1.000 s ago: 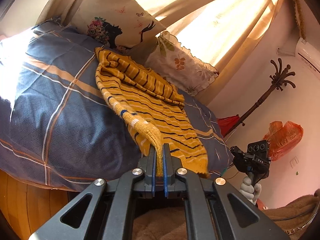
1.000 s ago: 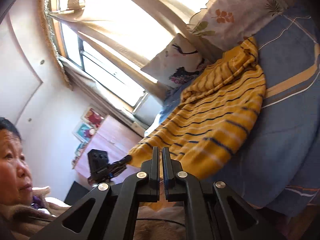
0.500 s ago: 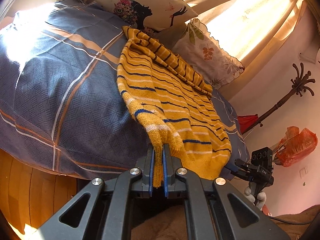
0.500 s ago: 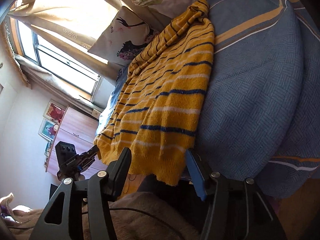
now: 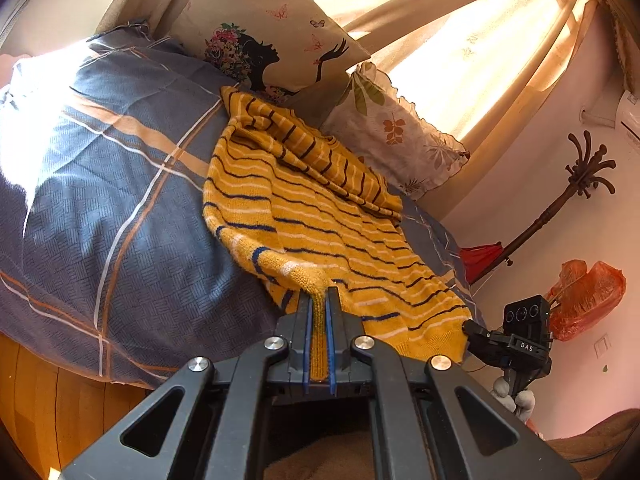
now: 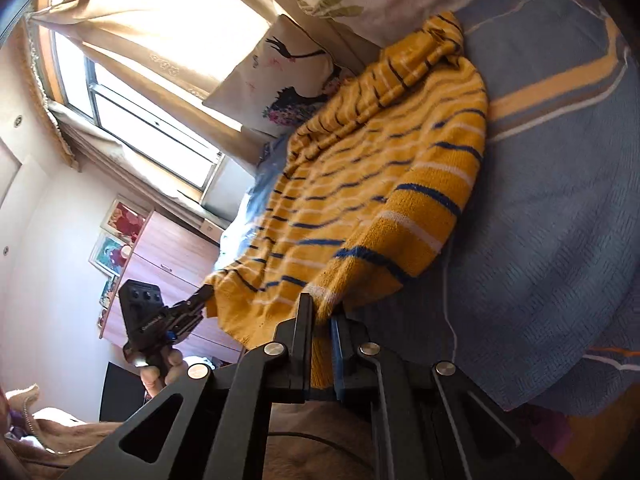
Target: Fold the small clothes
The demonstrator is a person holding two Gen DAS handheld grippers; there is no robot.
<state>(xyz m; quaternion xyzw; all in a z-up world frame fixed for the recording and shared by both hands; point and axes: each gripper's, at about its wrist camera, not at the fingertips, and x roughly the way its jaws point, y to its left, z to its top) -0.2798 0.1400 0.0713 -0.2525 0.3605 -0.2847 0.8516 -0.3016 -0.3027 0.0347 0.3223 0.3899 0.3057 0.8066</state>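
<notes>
A yellow knitted sweater [image 5: 320,208] with dark blue and white stripes lies spread on the bed, its far part bunched near the pillows. My left gripper [image 5: 319,294] is shut on one near corner of its hem, and yellow knit shows between the blue pads. In the right wrist view the sweater [image 6: 380,184] runs from the pillows to my right gripper [image 6: 322,308], which is shut on the other near corner of the hem. Each gripper appears in the other's view, the right gripper [image 5: 472,326] and the left gripper [image 6: 204,294], both at the hem's ends.
The blue bed cover [image 5: 100,200] with orange and white lines hangs over the bed's edge above a wooden floor [image 5: 40,400]. Two pillows [image 5: 272,36] [image 5: 400,136] lean against the curtained window. A coat stand [image 5: 560,200], an orange bag [image 5: 584,300] and a wooden cabinet [image 6: 168,248] are nearby.
My right gripper came down to the hem, opened around it and closed on the yellow knit. The left gripper kept its hold on the other corner.
</notes>
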